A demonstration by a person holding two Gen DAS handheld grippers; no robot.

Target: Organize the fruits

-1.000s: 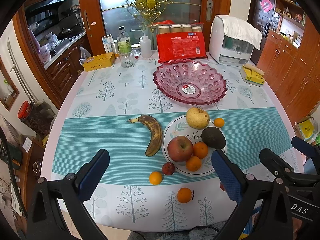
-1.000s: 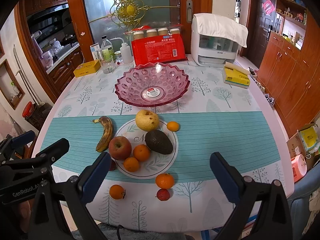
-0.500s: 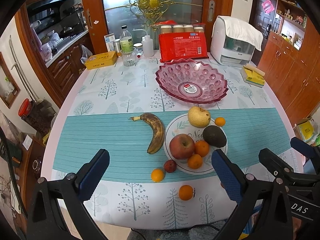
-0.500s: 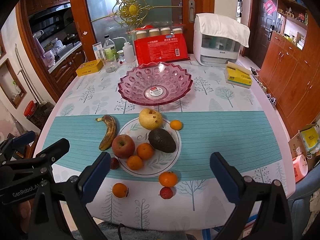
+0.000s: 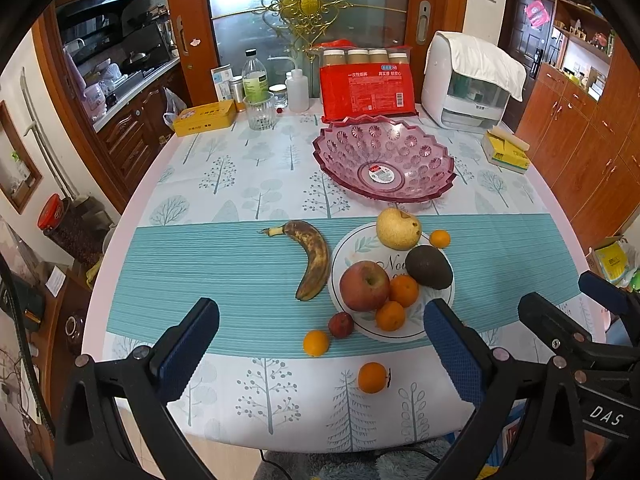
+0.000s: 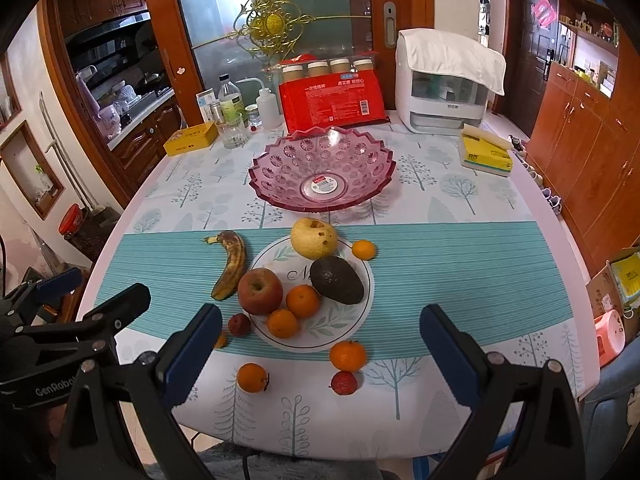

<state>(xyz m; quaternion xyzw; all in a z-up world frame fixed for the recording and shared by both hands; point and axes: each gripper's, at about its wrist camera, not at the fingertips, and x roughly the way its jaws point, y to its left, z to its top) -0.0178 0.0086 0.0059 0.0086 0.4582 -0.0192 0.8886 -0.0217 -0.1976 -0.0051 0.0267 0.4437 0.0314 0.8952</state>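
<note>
We have drawn both grippers nearer the table: left gripper (image 5: 320,344) and right gripper (image 6: 320,344) hang spread and empty. Fruit still crowds the plate (image 6: 362,280) before the seemingly empty pink bowl (image 6: 320,172); sorting hasn't begun.

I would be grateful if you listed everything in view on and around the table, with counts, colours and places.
bowl: 1, pink, empty, behind the plate
plate: 1, white, centre
apple: 1, red, on plate
pear: 1, yellow, on plate
avocado: 1, dark, on plate
banana: 1, browned, left of plate
oranges: 6, two on plate, four on cloth
small red fruits: 2, near front edge
red package: 1, far edge
yellow tin: 1, far left
left gripper: jaws open
right gripper: jaws open
</note>
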